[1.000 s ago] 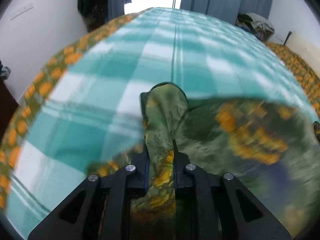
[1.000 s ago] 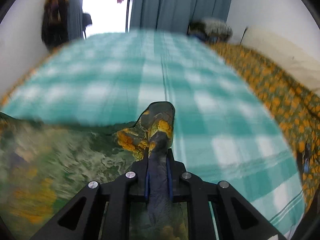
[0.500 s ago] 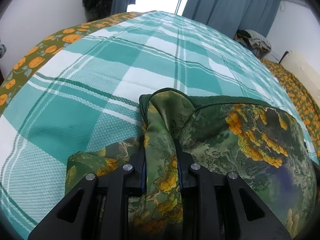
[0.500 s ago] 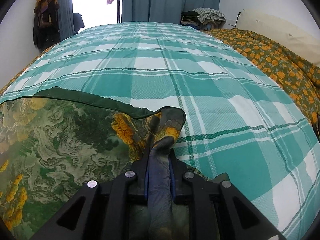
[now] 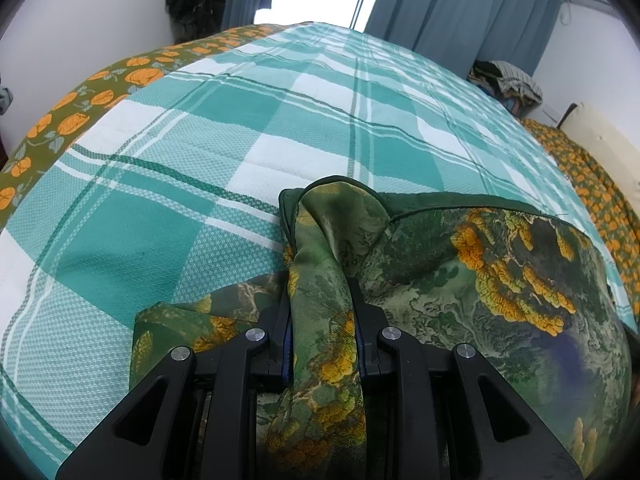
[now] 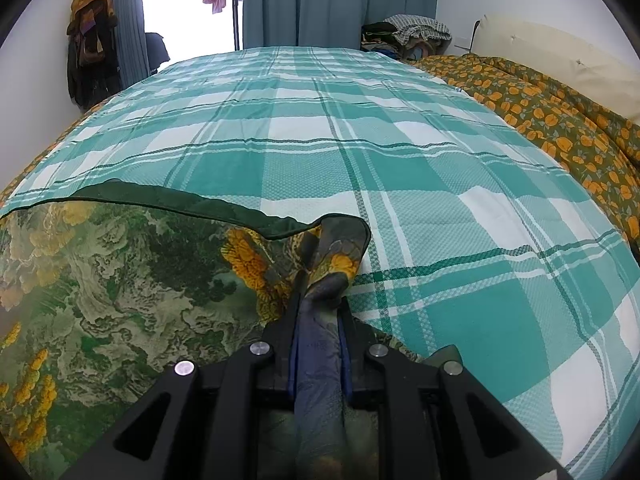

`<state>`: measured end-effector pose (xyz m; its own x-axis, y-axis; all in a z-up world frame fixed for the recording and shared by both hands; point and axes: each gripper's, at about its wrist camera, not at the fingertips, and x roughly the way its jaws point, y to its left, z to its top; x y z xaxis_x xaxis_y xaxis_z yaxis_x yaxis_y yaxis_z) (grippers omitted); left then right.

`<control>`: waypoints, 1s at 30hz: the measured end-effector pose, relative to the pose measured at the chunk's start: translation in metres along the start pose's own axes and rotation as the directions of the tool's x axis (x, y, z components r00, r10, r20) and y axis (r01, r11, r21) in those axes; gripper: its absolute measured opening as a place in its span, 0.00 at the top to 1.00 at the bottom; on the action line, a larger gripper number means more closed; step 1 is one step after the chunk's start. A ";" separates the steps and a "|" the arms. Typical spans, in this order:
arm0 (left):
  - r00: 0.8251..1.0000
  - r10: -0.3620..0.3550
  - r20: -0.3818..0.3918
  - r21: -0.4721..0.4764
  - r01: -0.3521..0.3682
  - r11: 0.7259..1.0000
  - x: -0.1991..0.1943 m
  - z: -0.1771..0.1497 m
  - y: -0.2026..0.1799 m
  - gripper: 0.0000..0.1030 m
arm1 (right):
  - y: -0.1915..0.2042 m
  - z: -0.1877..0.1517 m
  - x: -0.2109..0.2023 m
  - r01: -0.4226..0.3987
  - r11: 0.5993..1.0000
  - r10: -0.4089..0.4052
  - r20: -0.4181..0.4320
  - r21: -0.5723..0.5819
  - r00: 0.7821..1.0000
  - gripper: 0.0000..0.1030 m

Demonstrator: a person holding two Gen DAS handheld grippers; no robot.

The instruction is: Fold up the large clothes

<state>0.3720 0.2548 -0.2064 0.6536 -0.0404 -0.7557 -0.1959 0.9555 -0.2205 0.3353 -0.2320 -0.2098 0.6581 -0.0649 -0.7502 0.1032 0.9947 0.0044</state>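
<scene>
**While both corners are pinched, the fold is only partway there**

Both tools are clamped on the green printed cloth (image 5: 460,280): the left tool (image 5: 322,316) has a bunched corner squeezed between its narrow jaws, and the right tool (image 6: 320,312) grips the opposite corner the same way. The cloth sits on the bed's checked teal sheet (image 6: 400,160), its dark hemmed edge laid down across it. Looks to me like one fold is being set down, with letting go, smoothing and more folds left.

Can't see the near part of the cloth; it's cut off under the tools, so layer count is anyone's guess.
</scene>
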 end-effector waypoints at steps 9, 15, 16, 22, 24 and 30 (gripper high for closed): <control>1.000 -0.005 0.001 -0.004 0.005 1.000 -0.001 0.000 0.000 0.77 | 0.000 0.000 0.000 -0.001 1.000 0.001 0.001 0.000 1.000 0.83; 1.000 -0.001 -0.021 -0.026 0.001 1.000 -0.007 0.003 0.002 0.62 | -0.006 0.003 -0.003 -0.032 0.999 0.032 -0.009 0.027 0.999 0.81; 0.999 0.005 -0.034 -0.033 -0.006 0.999 -0.010 0.006 0.002 0.51 | -0.010 0.005 -0.004 -0.054 0.998 0.055 -0.022 0.043 0.998 0.80; 0.998 0.017 -0.065 -0.036 -0.019 0.999 -0.052 0.022 0.006 0.23 | -0.055 0.025 -0.018 -0.160 0.961 0.179 -0.066 0.224 0.982 0.51; 1.000 0.012 -0.028 -0.014 -0.012 1.000 -0.080 0.027 0.002 0.22 | -0.076 0.030 -0.037 -0.177 0.947 0.190 -0.024 0.268 0.982 0.44; 0.989 -0.138 0.054 0.123 0.130 0.984 -0.150 0.033 -0.070 0.06 | -0.076 0.034 -0.114 -0.201 0.969 0.189 0.093 0.143 0.978 0.44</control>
<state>0.3116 0.2037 -0.0574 0.7131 -0.1558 -0.6835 -0.0174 0.9708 -0.2394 0.2774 -0.3032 -0.1021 0.7325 0.1169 -0.6707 0.0746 0.9654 0.2497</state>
